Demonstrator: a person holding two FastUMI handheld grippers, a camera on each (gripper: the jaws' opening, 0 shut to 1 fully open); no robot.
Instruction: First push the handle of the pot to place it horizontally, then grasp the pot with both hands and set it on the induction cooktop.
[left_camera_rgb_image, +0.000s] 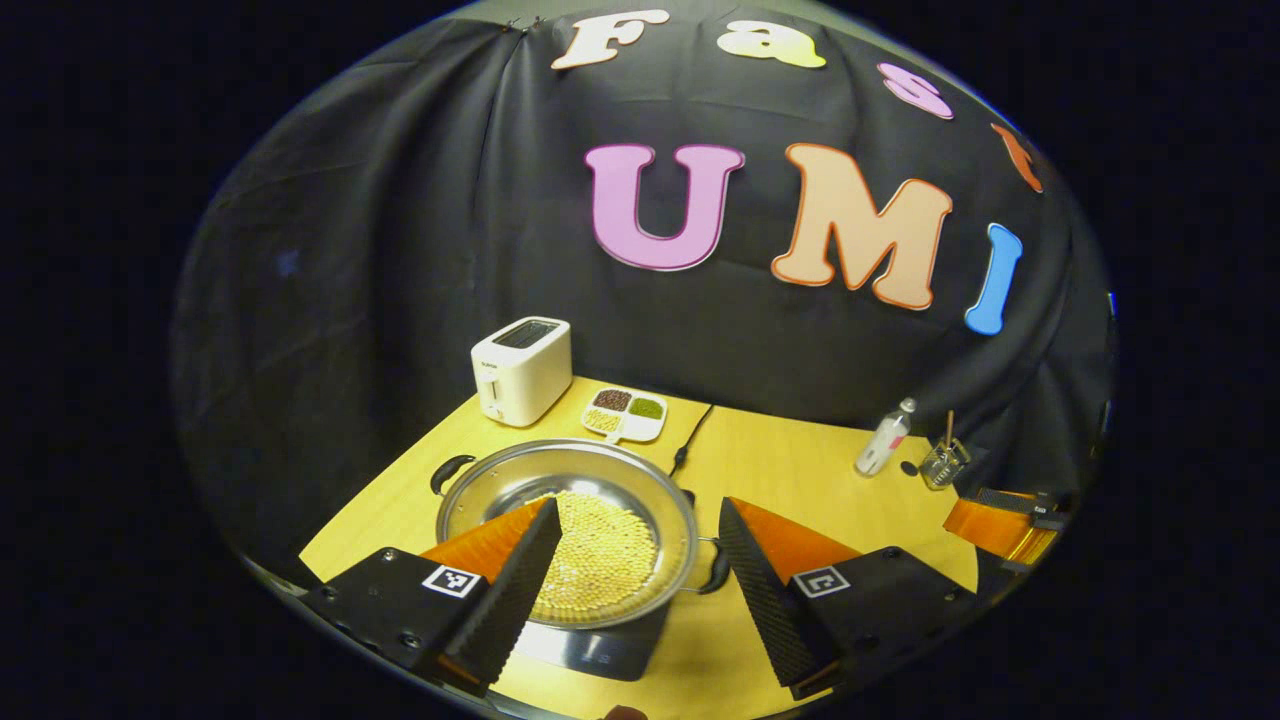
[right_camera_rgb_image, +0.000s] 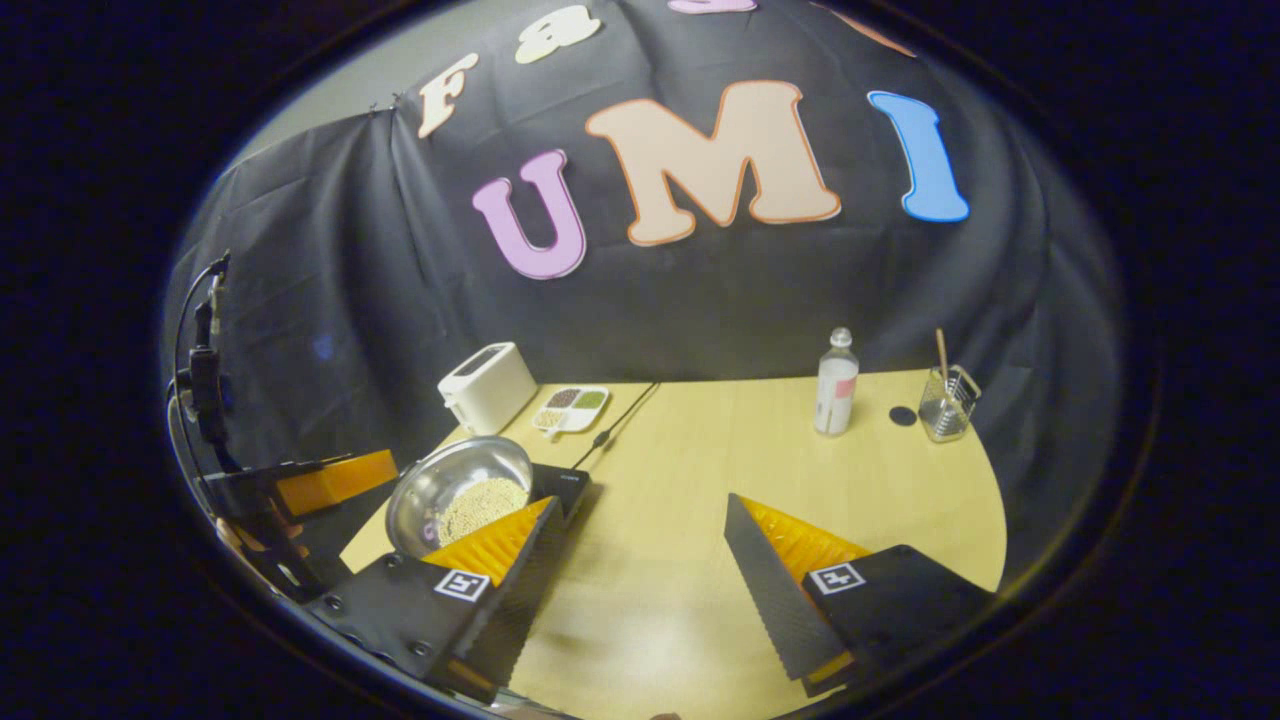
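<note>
Now the round, shiny metal pot (left_camera_rgb_image: 566, 530) sits on top of the flat black induction cooktop (left_camera_rgb_image: 600, 650), near the front left part of the pale wooden table (left_camera_rgb_image: 800, 470). It holds a heap of small yellow beans (left_camera_rgb_image: 598, 545). It has one black handle (left_camera_rgb_image: 450, 470) at the far left and another black handle (left_camera_rgb_image: 715, 570) at the near right, so the two handles lie across from each other. That looks like a good way to lift it with two hands. I think the job is done, or close to done, since the pot rests on the cooktop and nothing holds it.

The left gripper (left_camera_rgb_image: 635, 560) hangs just above the near side of the pot. Its fingers are wide apart and press on nothing. The right gripper (right_camera_rgb_image: 640, 560) is over bare table, well away from the pot, and its fingers are wide apart too. I guess both stand open because the pot has been let go.

The left gripper view looks down into the pot, so both handles and the cooktop's front edge are easy to see. The right gripper view sees the pot from the side and from farther off, with the left gripper beside it.

Behind the pot stand a white toaster (left_camera_rgb_image: 521, 370) and a small white tray with four cups of seeds (left_camera_rgb_image: 624, 412). A thin black cord (left_camera_rgb_image: 692, 440) runs to the back. Far right are a clear bottle (right_camera_rgb_image: 836, 382) and a wire holder with a stick in it (right_camera_rgb_image: 947, 400).
</note>
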